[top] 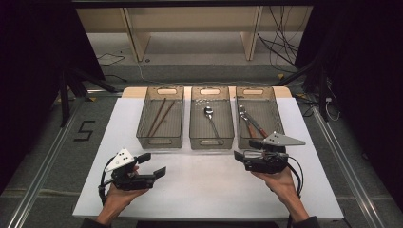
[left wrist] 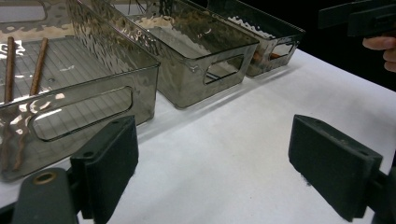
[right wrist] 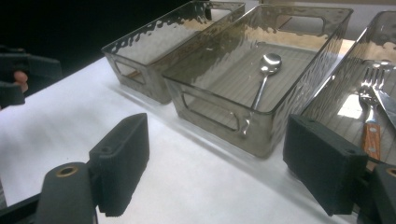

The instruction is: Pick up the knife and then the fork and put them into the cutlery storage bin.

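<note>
three bins on the counter [top: 199, 185]. middle bin [top: 211, 137] holds a spoon [top: 209, 114]; left of it, chopsticks [top: 159, 116]; right of it, fork and knife [top: 252, 122]. left tongs [top: 153, 165] and right tongs [top: 246, 149], both released and empty, hover near the bins' front walls.

A white bench [top: 199, 185] carries three smoky clear bins side by side along its far half: the left bin [top: 160, 140], the middle bin [top: 211, 141] and the right bin [top: 278, 114]. Its near half is bare white surface.
</note>
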{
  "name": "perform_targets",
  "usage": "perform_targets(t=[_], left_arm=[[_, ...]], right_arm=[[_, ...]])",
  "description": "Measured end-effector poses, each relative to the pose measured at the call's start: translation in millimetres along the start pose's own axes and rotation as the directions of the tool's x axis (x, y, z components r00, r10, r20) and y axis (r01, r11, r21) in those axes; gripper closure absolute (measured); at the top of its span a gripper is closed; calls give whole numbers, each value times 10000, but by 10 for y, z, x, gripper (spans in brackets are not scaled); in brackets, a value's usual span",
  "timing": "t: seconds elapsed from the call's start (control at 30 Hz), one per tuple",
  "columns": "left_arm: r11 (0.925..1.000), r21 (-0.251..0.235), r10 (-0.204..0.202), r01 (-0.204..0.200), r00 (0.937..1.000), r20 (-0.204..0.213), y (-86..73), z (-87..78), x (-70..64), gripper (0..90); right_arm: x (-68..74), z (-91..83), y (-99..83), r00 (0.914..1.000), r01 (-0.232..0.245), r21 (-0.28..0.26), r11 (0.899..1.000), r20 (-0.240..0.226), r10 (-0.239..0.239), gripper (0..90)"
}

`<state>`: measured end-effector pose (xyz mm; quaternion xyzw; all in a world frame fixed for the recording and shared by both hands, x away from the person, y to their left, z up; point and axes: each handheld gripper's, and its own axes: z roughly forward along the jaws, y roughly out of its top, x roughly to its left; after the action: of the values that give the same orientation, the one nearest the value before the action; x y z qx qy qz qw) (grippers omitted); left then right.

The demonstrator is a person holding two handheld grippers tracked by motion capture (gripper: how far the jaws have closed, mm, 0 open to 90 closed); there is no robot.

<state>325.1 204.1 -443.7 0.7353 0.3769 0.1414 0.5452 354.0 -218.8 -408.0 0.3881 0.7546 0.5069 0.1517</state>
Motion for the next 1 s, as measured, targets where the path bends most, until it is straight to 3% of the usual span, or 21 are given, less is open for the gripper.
perform_targets(t=[0.37,1.0], left_arm=[[10000,35,-3,3,10000,-4,-8,-11,6,156],[10000,76,43,-43,10000,82,-23,-32,-4,156]], right_arm=[[84,-28,-146,9997,134,-282,9995,-201,-140,224],[147,-183,-425,9998,170,-533,9984,104,-165,199]])
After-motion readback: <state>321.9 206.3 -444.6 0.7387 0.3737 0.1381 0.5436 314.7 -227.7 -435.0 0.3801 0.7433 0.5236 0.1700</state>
